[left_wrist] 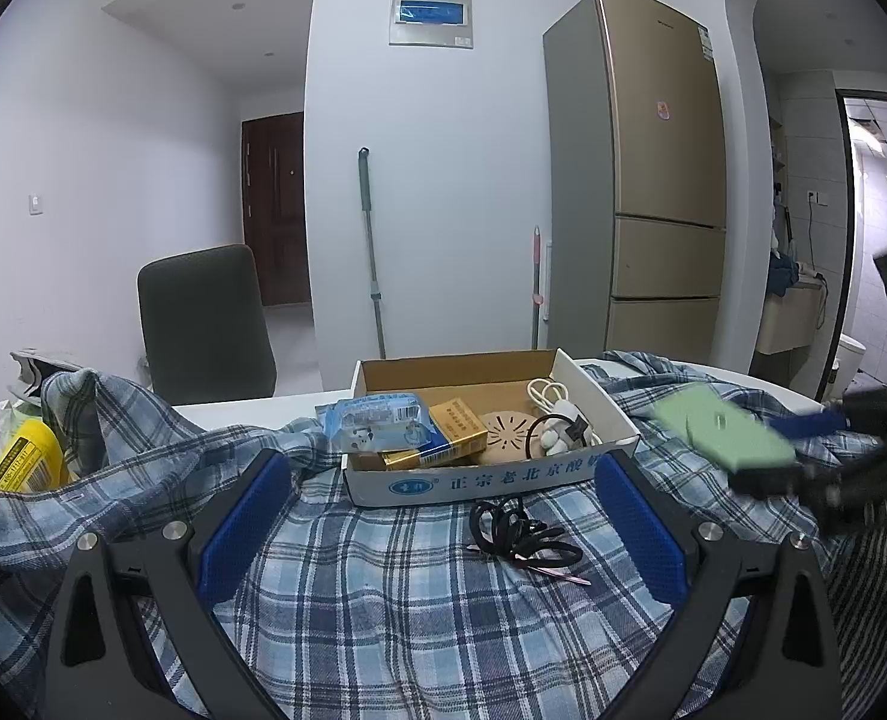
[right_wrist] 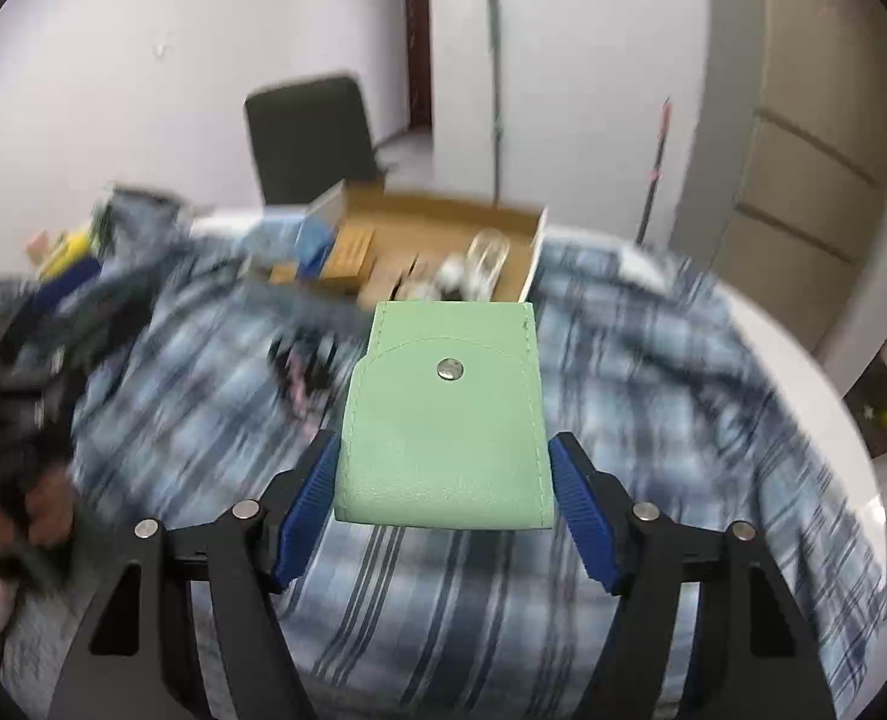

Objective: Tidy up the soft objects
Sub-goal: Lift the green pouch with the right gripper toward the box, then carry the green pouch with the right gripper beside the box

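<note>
Your right gripper (right_wrist: 443,480) grips the green pouch (right_wrist: 446,414).
Your left gripper (left_wrist: 440,516) gapes empty near the cardboard box (left_wrist: 479,480), with black hair ties (left_wrist: 518,531) just before that box.

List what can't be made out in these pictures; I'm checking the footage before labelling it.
- Right wrist view: motion blur smears the contents of the shallow cardboard box, behind the mint-green snap-button leather pouch held in the right claw.
- Left wrist view: the right claw at the frame's right edge is blurred and cut off.
- Left wrist view: the yellow printed packet is half hidden by the blue plaid cloth.
- Print on the box's white front is cut off by the left claw.
</note>
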`<state>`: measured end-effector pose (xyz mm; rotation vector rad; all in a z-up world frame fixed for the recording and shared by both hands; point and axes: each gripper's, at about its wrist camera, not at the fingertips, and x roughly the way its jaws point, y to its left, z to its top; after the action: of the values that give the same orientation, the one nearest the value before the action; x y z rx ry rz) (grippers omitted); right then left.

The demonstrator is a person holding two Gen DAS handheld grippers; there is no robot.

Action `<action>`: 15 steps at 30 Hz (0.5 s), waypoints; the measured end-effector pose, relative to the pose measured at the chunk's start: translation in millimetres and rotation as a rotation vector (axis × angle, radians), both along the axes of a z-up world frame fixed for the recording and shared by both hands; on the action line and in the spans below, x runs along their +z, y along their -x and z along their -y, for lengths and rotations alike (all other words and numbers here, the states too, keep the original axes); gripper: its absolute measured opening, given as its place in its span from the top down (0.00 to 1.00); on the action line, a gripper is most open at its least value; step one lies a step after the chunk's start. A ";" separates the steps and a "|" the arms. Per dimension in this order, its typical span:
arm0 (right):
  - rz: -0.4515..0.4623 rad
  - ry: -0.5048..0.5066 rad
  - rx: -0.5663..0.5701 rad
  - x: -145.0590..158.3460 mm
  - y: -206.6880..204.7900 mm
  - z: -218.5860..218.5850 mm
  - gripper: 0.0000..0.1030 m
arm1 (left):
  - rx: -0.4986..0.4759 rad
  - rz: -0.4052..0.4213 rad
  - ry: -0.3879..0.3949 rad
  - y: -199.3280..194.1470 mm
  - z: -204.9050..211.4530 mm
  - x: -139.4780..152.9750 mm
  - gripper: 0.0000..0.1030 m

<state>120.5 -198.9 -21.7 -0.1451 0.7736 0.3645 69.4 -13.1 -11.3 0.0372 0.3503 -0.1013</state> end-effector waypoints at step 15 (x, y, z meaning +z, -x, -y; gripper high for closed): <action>0.184 0.067 -0.075 12.4 0.9 -5.9 0.33 | -0.031 0.068 -0.033 13.7 7.5 6.4 0.00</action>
<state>119.7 -193.1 -9.3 -0.2088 0.6073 0.2509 55.7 -20.6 -4.9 0.0782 0.2834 -0.1243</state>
